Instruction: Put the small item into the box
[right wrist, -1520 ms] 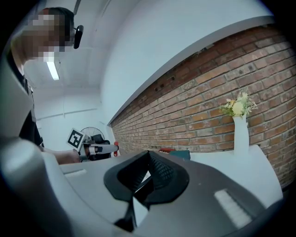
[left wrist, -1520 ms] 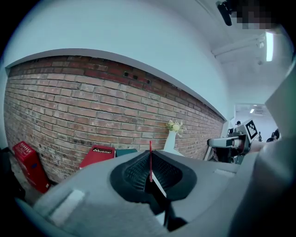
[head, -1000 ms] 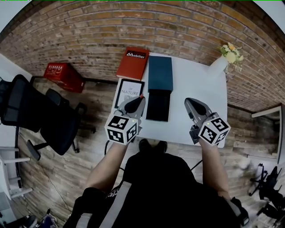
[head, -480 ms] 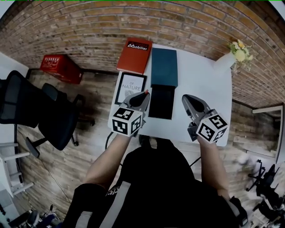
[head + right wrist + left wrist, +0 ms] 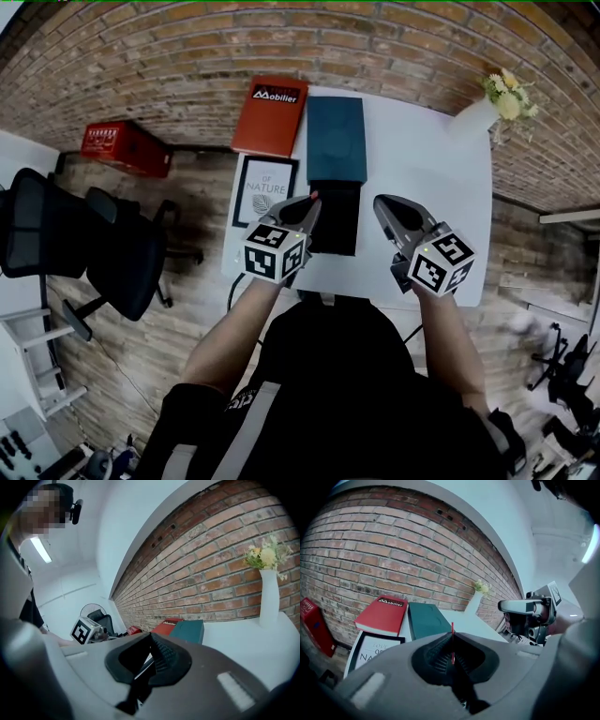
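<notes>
A thin red small item (image 5: pixel 313 195) (image 5: pixel 452 629) sticks up edge-on between the jaws of my left gripper (image 5: pixel 310 201) (image 5: pixel 452 638), which is shut on it. That gripper's tip hovers at the left edge of the open black box (image 5: pixel 336 225) on the white table (image 5: pixel 422 178). A teal box lid (image 5: pixel 337 139) (image 5: pixel 424 619) (image 5: pixel 190 630) lies just behind the black box. My right gripper (image 5: pixel 380 204) (image 5: pixel 151 636) hangs to the right of the black box, shut, with nothing seen between its jaws.
A red book (image 5: pixel 272 114) (image 5: pixel 382 613) and a framed print (image 5: pixel 262 190) lie at the table's left. A white vase with flowers (image 5: pixel 476 117) (image 5: pixel 268 597) stands at the far right corner. A red crate (image 5: pixel 124 148) and an office chair (image 5: pixel 66 244) stand on the floor at left.
Both grippers have moved forward over the table toward the black box. The left one, still holding the red item, now reaches the box's left edge.
</notes>
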Tool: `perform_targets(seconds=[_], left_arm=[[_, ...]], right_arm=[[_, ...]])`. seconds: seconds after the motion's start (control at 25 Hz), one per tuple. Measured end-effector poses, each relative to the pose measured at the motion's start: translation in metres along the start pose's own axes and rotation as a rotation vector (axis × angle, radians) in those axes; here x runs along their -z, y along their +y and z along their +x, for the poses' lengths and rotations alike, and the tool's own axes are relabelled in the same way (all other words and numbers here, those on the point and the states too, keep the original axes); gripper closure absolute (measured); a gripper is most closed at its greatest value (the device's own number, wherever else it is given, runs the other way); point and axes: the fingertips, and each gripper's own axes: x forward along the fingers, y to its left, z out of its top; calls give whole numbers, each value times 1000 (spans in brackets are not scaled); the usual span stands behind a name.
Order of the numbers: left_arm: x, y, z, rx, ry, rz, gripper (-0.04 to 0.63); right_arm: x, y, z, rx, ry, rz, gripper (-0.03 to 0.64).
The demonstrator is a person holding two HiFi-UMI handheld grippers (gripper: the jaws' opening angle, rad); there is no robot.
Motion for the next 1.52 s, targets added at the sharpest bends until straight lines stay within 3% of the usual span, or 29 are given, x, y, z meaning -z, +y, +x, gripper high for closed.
perform_targets(seconds=[0.36,0.88,1.2,1.4,1.52], left_arm=[[32,-21,43,58,129,-1,577],[83,-16,76,59,363,56,577],[93,-9,80,25,417,68,577],[103,-12,85,37,479,136,577],[108,-13,87,41,506,139,577]], right_arm=[[15,-21,-12,15,28,45,615],[27,-28,-20,18,48,71,615],[23,-32,-19,26,52,67,615],[21,-33,-18,24,54,66,615],[19,-32,-18,20,56,63,615]])
